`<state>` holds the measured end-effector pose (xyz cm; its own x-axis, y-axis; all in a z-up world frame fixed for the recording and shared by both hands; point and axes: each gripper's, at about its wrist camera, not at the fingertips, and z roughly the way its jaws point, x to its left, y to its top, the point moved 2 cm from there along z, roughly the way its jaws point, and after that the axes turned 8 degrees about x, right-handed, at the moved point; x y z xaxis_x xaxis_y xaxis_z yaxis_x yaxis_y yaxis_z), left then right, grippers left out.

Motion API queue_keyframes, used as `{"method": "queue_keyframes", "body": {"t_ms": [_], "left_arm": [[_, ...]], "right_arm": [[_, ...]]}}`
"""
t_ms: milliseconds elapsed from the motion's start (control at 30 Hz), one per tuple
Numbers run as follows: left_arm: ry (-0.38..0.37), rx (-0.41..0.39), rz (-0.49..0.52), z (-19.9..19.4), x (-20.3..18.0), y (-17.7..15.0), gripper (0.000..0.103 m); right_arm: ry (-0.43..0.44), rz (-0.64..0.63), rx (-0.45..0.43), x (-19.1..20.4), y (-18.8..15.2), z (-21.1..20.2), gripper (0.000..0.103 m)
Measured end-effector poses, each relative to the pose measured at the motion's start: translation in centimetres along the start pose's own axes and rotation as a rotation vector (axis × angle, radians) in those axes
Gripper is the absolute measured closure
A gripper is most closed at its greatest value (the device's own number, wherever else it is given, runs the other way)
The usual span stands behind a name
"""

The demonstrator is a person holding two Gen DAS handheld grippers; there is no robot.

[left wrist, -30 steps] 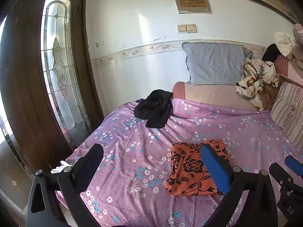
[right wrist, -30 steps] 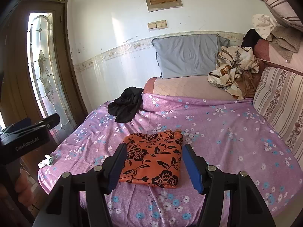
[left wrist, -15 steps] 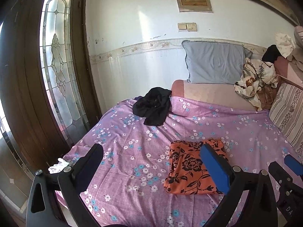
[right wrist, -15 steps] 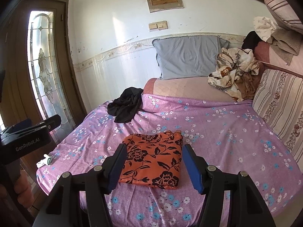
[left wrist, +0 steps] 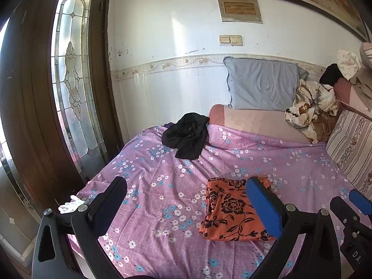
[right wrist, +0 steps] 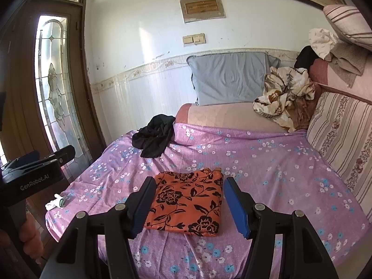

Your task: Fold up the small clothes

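Nothing has shifted since earlier: both my left gripper [left wrist: 186, 207] and right gripper [right wrist: 188, 203] hover apart, empty, above the folded orange black-flowered cloth [right wrist: 186, 202] on the purple floral bed [right wrist: 279, 174]. Grabbing one layer could undo its fold.

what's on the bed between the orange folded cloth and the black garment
Nothing but bare purple floral sheet between the orange cloth and the black garment, clearest in the right wrist view.

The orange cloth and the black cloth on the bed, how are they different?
The orange cloth has black flowers; the black cloth is plain. The orange one is folded into a flat, neat rectangle; the black one is a crumpled heap. The orange one lies near the grippers; the black one lies farther back. Both rest on the purple sheet.
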<state>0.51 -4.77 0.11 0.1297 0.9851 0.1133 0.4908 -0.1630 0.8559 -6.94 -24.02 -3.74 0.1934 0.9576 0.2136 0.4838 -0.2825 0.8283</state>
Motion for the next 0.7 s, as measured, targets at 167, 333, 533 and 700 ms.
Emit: {"method": "queue_keyframes", "body": {"t_ms": [167, 333, 533, 700], "left_arm": [[-0.005, -0.015, -0.004, -1.1, 0.3, 0.2, 0.001], [-0.009, -0.03, -0.009, -2.2, 0.4, 0.4, 0.001], [-0.019, -0.052, -0.01, -3.5, 0.4, 0.7, 0.001], [-0.025, -0.066, -0.017, -4.2, 0.6, 1.0, 0.001]], "right_arm": [[-0.002, -0.003, -0.023, 0.3, 0.3, -1.2, 0.038], [-0.002, -0.008, -0.042, 0.4, 0.7, -2.4, 0.038], [-0.006, -0.005, -0.071, 0.3, 1.2, -3.8, 0.037], [-0.012, 0.001, -0.089, 0.3, 1.5, -4.7, 0.036]]}}
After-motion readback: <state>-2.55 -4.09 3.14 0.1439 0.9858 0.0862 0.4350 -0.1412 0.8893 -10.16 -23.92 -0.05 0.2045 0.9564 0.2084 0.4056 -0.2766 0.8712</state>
